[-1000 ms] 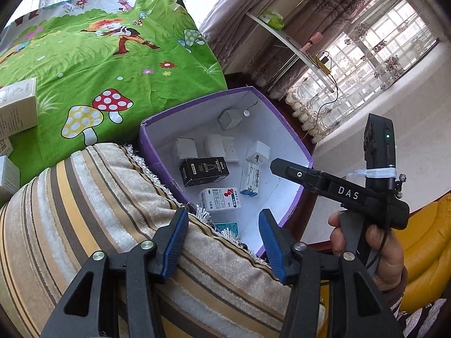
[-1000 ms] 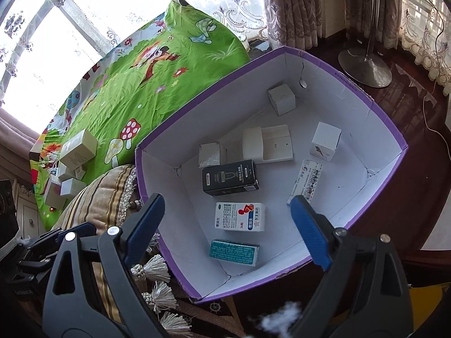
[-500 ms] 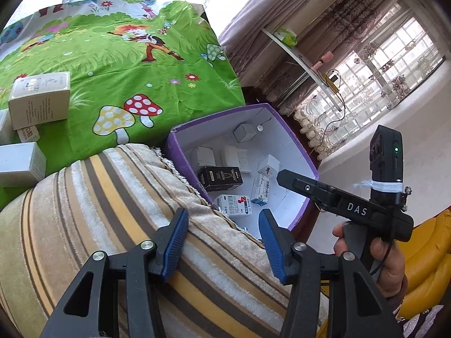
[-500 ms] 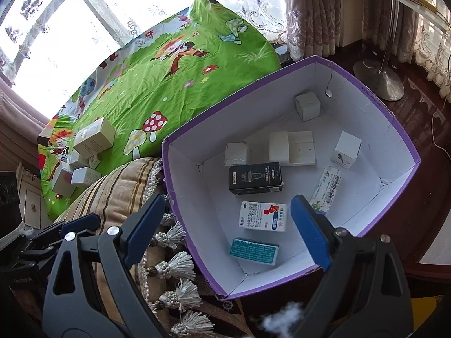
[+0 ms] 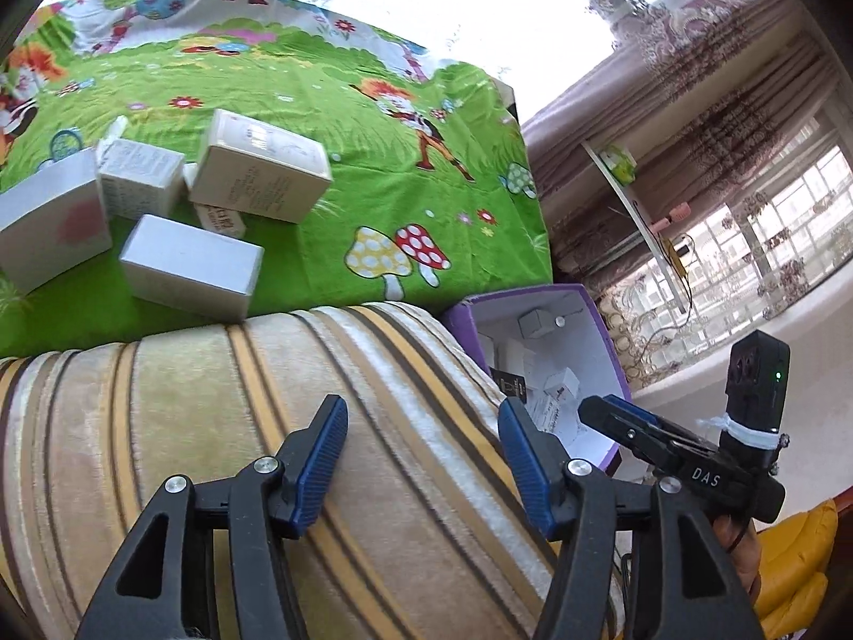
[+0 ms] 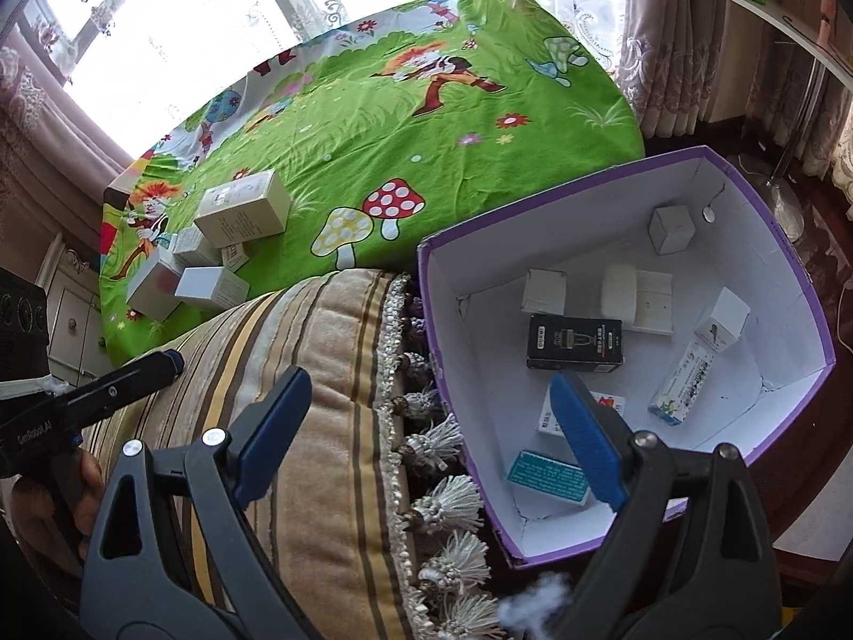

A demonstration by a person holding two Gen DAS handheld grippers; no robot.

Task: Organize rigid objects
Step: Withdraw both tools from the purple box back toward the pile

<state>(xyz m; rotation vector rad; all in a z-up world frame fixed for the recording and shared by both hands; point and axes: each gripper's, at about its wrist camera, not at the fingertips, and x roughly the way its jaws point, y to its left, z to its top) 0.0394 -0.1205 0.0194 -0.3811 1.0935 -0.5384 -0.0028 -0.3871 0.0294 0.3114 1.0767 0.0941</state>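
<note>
Several white and cream boxes (image 5: 261, 176) lie loose on the green cartoon-print cloth (image 5: 373, 160), with a silver one (image 5: 192, 266) nearest. The same cluster (image 6: 240, 213) sits far left in the right wrist view. A purple box with white inside (image 6: 586, 224) holds a black box (image 6: 576, 344), a teal box (image 6: 549, 477), a narrow blue-white box (image 6: 687, 384) and small white cubes. My left gripper (image 5: 421, 410) hangs over a striped cushion (image 5: 213, 426), its jaws opening with nothing between them. My right gripper (image 6: 429, 384) stands wide open and bare above the cushion's tasselled edge (image 6: 437, 501) and the purple box's near side.
The purple box (image 5: 512, 304) stands on a dark wooden floor beside the cushion. Curtains and windows ring the room. A lamp stand's base (image 6: 783, 208) stands behind the box. A yellow seat (image 5: 789, 560) lies low at the right. A hand holds each gripper's handle.
Both views have swung away from the purple box toward the green cloth. The loose boxes have come fully into the left wrist view. The left jaws stand wider apart.
</note>
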